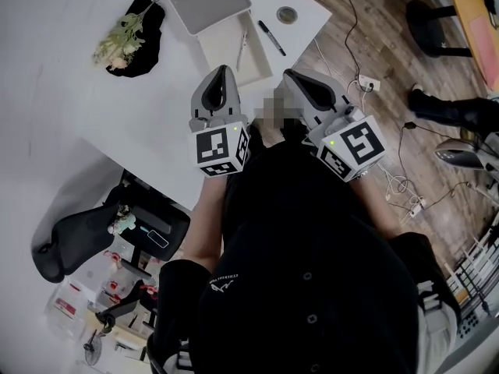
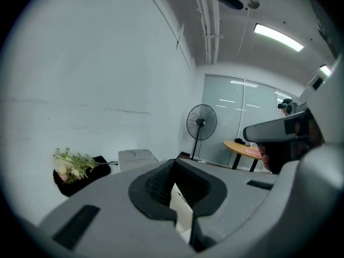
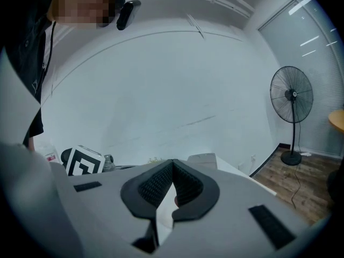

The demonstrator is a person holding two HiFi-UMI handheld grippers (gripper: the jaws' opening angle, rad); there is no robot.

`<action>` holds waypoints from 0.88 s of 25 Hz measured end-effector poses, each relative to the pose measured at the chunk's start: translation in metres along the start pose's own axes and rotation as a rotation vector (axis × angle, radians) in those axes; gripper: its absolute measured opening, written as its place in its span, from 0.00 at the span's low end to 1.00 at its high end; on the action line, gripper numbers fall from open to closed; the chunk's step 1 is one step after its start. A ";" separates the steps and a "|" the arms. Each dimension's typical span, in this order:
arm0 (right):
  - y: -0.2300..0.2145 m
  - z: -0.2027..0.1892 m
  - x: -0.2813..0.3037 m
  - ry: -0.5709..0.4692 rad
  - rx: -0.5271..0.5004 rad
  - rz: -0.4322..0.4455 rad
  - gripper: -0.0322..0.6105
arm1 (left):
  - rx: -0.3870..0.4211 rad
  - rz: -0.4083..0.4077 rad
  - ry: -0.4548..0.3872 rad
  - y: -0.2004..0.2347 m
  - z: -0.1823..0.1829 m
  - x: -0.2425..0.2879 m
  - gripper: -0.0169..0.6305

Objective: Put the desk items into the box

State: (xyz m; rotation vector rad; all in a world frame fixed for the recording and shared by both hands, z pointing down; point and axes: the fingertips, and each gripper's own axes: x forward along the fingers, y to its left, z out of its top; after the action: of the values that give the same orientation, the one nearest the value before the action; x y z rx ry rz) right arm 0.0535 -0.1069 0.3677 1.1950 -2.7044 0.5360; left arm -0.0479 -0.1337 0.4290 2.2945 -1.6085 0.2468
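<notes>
Both closed and empty, my left hand-held gripper (image 1: 221, 72) and right hand-held gripper (image 1: 293, 76) could knock the pen (image 1: 271, 37) ahead off the surface (image 1: 70, 92) unless opened first.

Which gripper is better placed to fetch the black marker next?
Right, probably. The marker lies on the table just right of the box, nearer the right gripper. The left gripper sits farther off, in front of the box. Both have their jaws shut and empty.
</notes>
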 end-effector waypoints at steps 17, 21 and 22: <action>0.027 0.030 0.007 -0.046 -0.086 0.285 0.05 | 0.021 0.122 -0.223 -0.034 0.049 -0.083 0.04; 0.030 0.034 0.002 -0.054 -0.107 0.348 0.05 | 0.002 0.183 -0.260 -0.042 0.054 -0.093 0.04; 0.030 0.034 0.000 -0.054 -0.112 0.360 0.05 | -0.002 0.194 -0.268 -0.045 0.054 -0.094 0.04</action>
State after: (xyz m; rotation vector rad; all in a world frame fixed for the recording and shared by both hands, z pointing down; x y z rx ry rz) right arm 0.0320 -0.1012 0.3283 0.7080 -2.9675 0.3889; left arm -0.0412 -0.0568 0.3406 2.2471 -1.9632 -0.0203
